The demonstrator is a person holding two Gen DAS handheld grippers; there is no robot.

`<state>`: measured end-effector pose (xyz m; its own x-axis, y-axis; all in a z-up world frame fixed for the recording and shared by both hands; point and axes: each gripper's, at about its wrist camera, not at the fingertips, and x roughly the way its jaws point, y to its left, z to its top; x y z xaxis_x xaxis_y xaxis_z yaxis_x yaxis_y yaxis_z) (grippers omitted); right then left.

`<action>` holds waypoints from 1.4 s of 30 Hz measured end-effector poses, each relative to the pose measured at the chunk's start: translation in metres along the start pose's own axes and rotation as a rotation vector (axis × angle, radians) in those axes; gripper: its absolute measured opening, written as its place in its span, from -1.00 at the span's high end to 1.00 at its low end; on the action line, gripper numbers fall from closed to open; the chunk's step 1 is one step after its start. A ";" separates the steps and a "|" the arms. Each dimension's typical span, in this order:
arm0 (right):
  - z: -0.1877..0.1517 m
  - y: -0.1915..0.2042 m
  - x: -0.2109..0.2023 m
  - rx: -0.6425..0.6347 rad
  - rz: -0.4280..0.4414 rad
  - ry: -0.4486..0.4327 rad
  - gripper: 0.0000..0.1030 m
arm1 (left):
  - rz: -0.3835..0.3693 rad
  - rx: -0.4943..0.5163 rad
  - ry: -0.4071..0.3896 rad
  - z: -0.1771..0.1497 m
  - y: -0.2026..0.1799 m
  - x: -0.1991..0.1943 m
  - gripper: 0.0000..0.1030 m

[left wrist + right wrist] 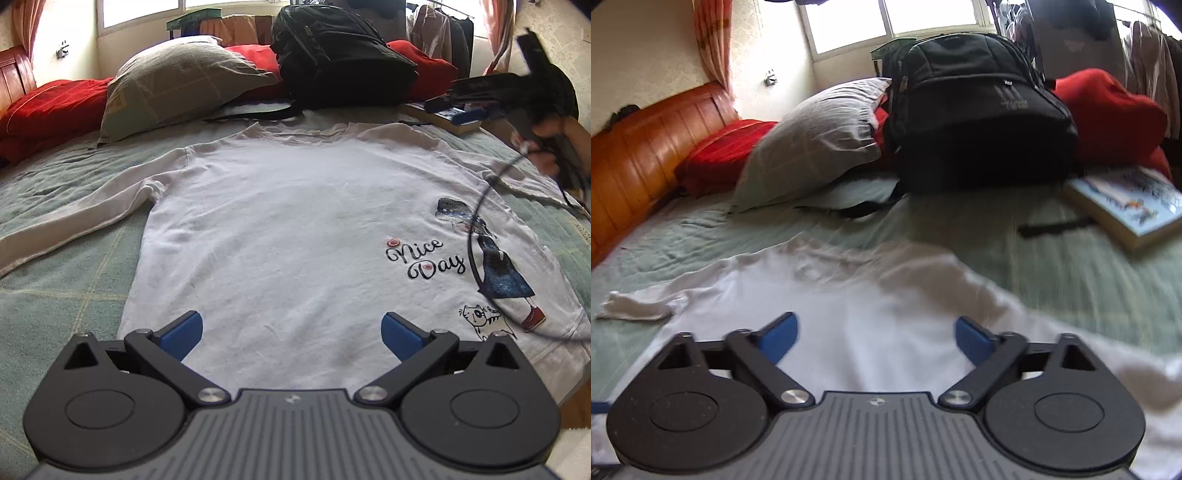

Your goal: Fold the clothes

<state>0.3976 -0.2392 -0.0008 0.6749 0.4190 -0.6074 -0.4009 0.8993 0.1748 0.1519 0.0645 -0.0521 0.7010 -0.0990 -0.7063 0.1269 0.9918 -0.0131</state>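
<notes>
Both claws are standing wide apart and gripping nothing: the left claw [291,334] is hovering over the near hem of the white T-shirt [288,229], the right claw [875,338] above its blurred upper part. The shirt is lying flat on the green bed [66,295], with a pillow [177,85], backpack [340,55] and book [1126,206] beyond. A hand [550,144] is probably gripping the right tool at the far right.

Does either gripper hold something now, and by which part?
Nothing is held. Both the left gripper and right gripper stand with jaws open above the flat white printed T-shirt.
</notes>
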 end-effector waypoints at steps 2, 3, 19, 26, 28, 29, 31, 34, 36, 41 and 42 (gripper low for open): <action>0.015 -0.005 0.022 -0.040 -0.086 0.020 -0.06 | 0.005 -0.006 0.002 0.000 0.001 0.001 -0.98; 0.021 -0.008 0.032 -0.052 -0.121 0.028 0.00 | 0.004 -0.009 0.004 0.001 0.002 0.002 -0.98; 0.013 -0.037 0.103 -0.148 -0.215 0.093 0.16 | -0.038 -0.006 0.051 0.002 0.013 0.032 -0.98; -0.003 -0.015 0.101 -0.301 -0.260 0.080 0.16 | -0.041 -0.001 0.048 0.004 0.013 0.035 -0.98; -0.003 -0.012 0.097 -0.324 -0.247 0.082 0.16 | -0.042 -0.002 0.048 0.004 0.014 0.035 -0.98; -0.003 -0.011 0.095 -0.339 -0.240 0.087 0.16 | -0.042 -0.003 0.048 0.004 0.014 0.035 -0.98; -0.004 -0.011 0.092 -0.364 -0.229 0.102 0.16 | -0.042 -0.003 0.048 0.004 0.014 0.035 -0.98; -0.005 -0.015 0.089 -0.385 -0.209 0.126 0.14 | -0.037 0.001 0.048 0.003 0.013 0.036 -0.98; -0.005 -0.018 0.087 -0.372 -0.186 0.137 0.14 | -0.038 0.000 0.047 0.003 0.013 0.036 -0.99; -0.008 -0.013 0.082 -0.412 -0.181 0.155 0.48 | -0.037 -0.004 0.048 0.003 0.013 0.037 -0.98; -0.008 -0.011 0.081 -0.424 -0.202 0.145 0.51 | -0.035 -0.003 0.048 0.003 0.013 0.037 -0.99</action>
<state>0.4511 -0.2164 -0.0582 0.6839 0.1921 -0.7038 -0.5077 0.8181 -0.2701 0.1814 0.0736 -0.0759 0.6618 -0.1299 -0.7384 0.1490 0.9880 -0.0403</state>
